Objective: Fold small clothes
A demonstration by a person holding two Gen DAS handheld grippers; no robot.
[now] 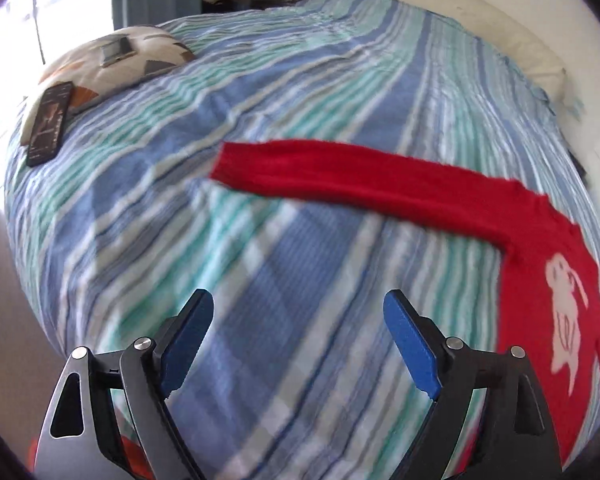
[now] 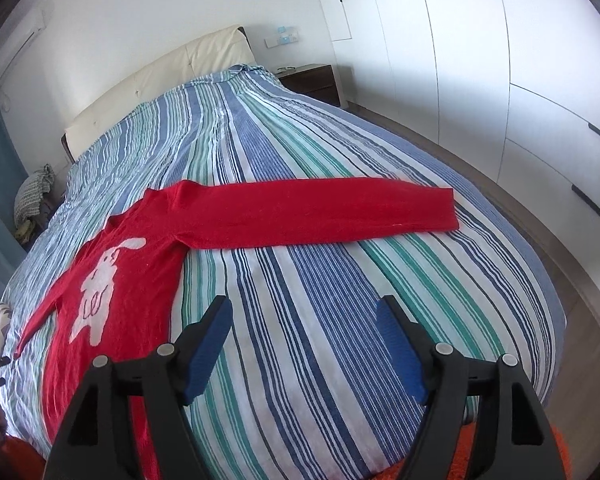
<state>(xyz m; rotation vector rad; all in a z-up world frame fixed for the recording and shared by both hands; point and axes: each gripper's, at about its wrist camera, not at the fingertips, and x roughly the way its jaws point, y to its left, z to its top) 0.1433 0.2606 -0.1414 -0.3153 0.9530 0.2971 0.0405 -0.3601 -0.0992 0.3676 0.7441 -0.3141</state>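
No readable text, label, brand or number shows in either view.

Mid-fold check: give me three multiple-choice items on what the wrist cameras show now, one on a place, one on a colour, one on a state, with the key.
1. Where does the red sweater lie?
A. on the striped bedspread
B. on the floor
C. on the nightstand

2. What colour is the rabbit motif on its front?
A. black
B. yellow
C. white

3. How do the sleeves lie?
A. both folded across the chest
B. both stretched out to the sides
C. both rolled up

Key: 1 A, the sweater is spread flat on the stripes. 2 C, the motif shows pale white against the red. 3 B, the right sleeve and left sleeve each lie straight out from the body.
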